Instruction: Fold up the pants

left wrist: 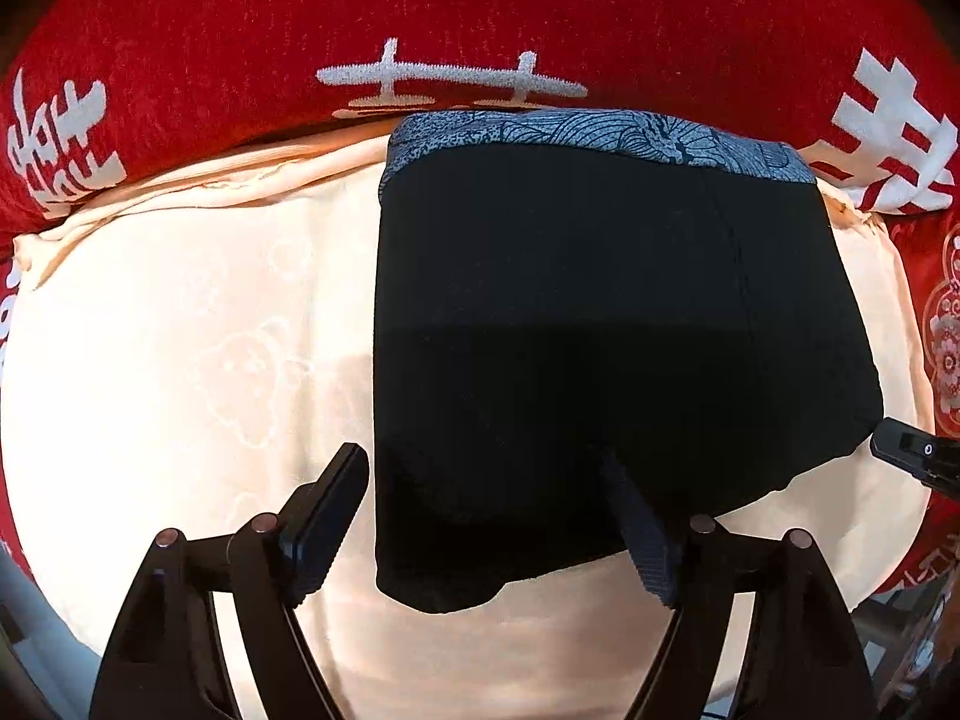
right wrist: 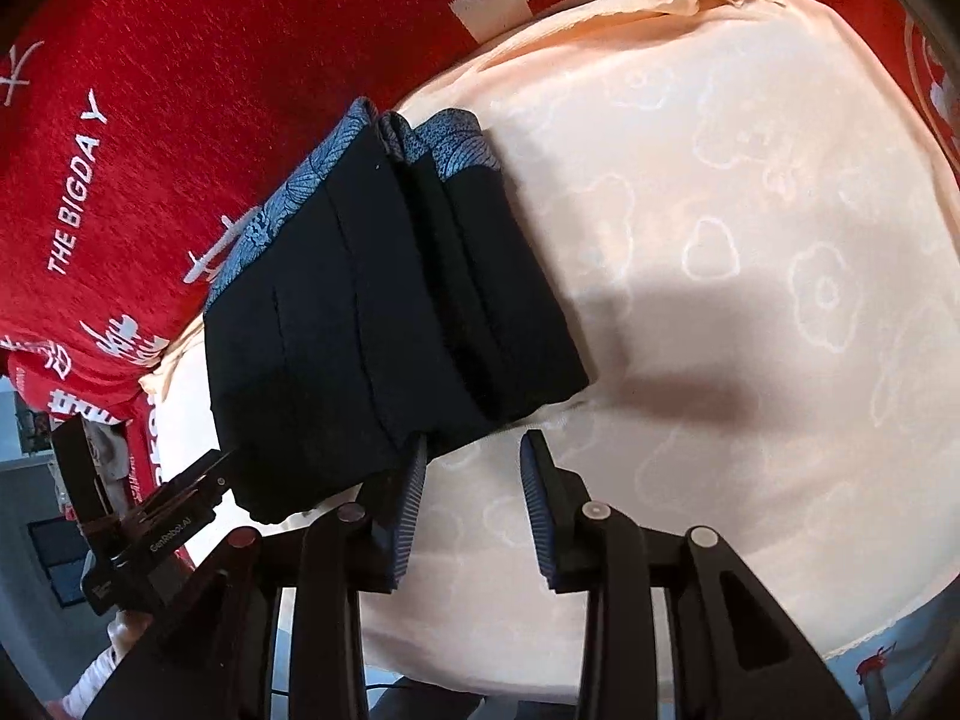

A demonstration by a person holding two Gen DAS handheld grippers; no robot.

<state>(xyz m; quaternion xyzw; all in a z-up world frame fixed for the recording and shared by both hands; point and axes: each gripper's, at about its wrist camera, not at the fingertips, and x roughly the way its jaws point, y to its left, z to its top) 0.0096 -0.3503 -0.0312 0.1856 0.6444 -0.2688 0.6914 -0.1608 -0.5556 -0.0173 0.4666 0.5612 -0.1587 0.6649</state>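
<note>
The black shorts [left wrist: 576, 324] with a blue-grey patterned waistband [left wrist: 600, 132] lie folded on a cream cloth [left wrist: 180, 348]. My left gripper [left wrist: 486, 498] is open, its fingers [left wrist: 324, 516] astride the shorts' near left corner, just above the fabric. In the right wrist view the folded shorts [right wrist: 384, 312] show stacked layers. My right gripper [right wrist: 474, 480] is open at the shorts' near edge, with the left finger [right wrist: 408, 510] touching the hem. The right gripper's tip also shows in the left wrist view [left wrist: 918, 456].
A red blanket [left wrist: 420, 12] with white characters lies behind the cream cloth, and it also shows in the right wrist view [right wrist: 150, 90]. The cream cloth [right wrist: 750, 300] stretches wide to the right of the shorts. The left gripper's body [right wrist: 150, 534] sits at lower left.
</note>
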